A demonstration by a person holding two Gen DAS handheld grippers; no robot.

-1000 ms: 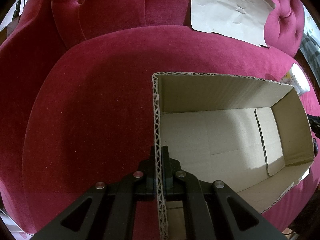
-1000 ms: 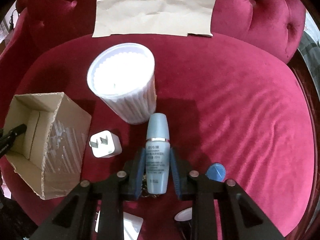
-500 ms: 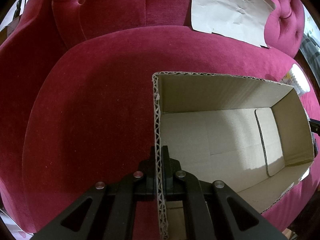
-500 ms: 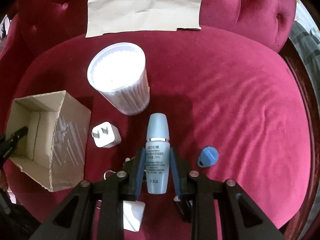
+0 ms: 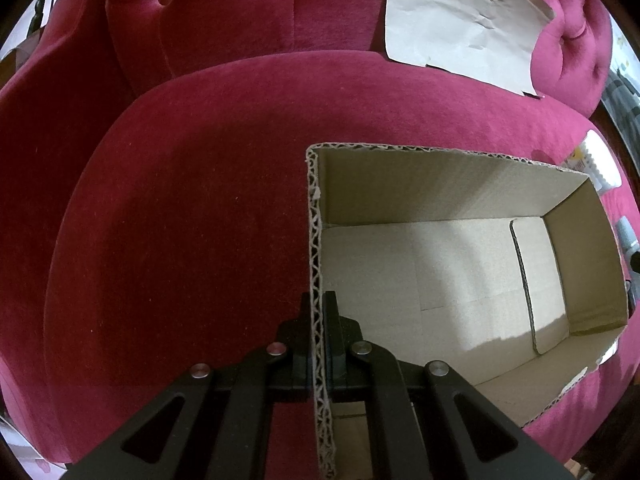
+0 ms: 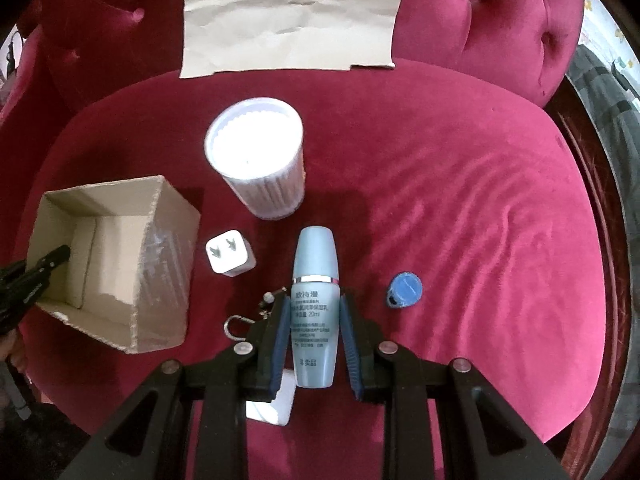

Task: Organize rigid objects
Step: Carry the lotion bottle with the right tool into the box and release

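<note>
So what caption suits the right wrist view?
Right claw gripping a pale blue plastic bottle above the crimson velvet seat.

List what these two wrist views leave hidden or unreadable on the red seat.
- Right wrist view: the white flat item is mostly covered by the right gripper; its identity is unclear.
- Right wrist view: the metal clasp is partly behind a finger.
- Right wrist view: small print on the blue bottle is too fine to read.
- Left wrist view: the cardboard box has its near end hidden by the left gripper.
</note>
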